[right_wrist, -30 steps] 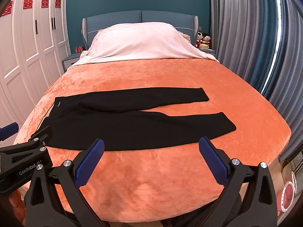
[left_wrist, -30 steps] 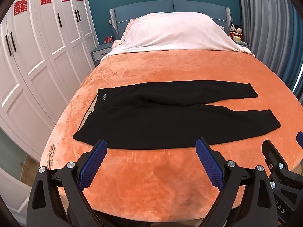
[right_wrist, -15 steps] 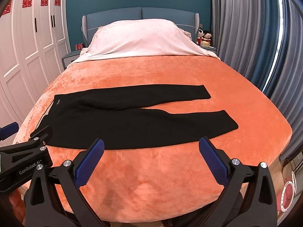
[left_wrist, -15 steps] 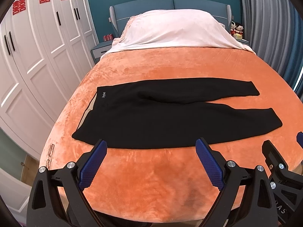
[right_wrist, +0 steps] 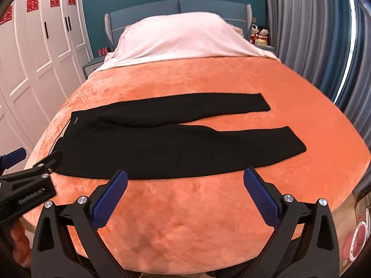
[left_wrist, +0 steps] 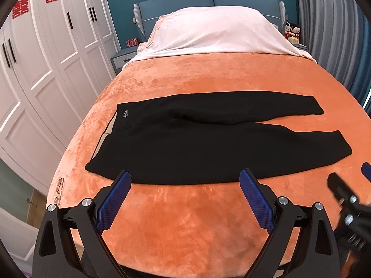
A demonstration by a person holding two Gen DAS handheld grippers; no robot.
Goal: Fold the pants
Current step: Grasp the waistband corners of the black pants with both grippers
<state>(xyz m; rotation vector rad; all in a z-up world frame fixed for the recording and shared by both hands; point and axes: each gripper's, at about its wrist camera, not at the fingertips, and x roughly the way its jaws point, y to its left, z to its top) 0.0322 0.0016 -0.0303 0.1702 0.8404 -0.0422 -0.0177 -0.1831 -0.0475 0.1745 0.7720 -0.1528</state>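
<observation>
Black pants [left_wrist: 208,143] lie flat across the orange bed, waistband to the left, both legs running right and slightly apart; they also show in the right wrist view [right_wrist: 176,139]. My left gripper [left_wrist: 185,199] is open and empty, hovering just in front of the pants' near edge by the waist half. My right gripper [right_wrist: 185,197] is open and empty, in front of the near leg. Each gripper's body shows at the edge of the other's view.
An orange plush blanket [left_wrist: 208,78] covers the bed, with a white pillow cover [left_wrist: 215,34] at the head. White wardrobes [left_wrist: 46,58] stand on the left, grey curtains [right_wrist: 313,34] on the right. The bed's near edge lies under the grippers.
Both grippers have drifted slightly forward toward the pants and lifted a little. The pants have not moved.
</observation>
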